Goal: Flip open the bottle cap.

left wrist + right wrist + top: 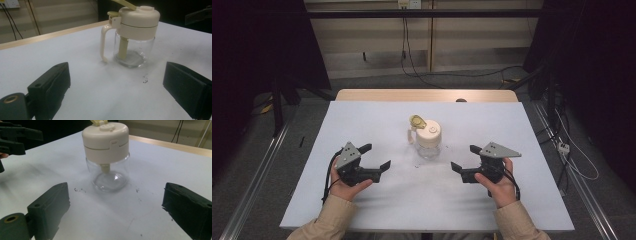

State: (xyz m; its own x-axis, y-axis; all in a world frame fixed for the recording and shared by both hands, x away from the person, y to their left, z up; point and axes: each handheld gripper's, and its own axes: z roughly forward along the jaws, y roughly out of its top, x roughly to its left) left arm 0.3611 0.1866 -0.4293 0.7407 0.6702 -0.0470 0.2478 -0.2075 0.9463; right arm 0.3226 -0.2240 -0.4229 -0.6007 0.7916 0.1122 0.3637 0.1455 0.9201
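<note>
So both grippers, left gripper (373, 156) and right gripper (465, 158), sit low in the frame, jaws wide open and empty. Mid-frame beyond them stands the glass jar (428, 139): looks light but breakable, slick glass, so I'd grab the cream lid (430, 134) or handle (103, 42).

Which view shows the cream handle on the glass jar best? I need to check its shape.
The left gripper view: the curved cream handle stands clear in profile. The high view shows it small; in the right gripper view the glass jar hides it.
</note>
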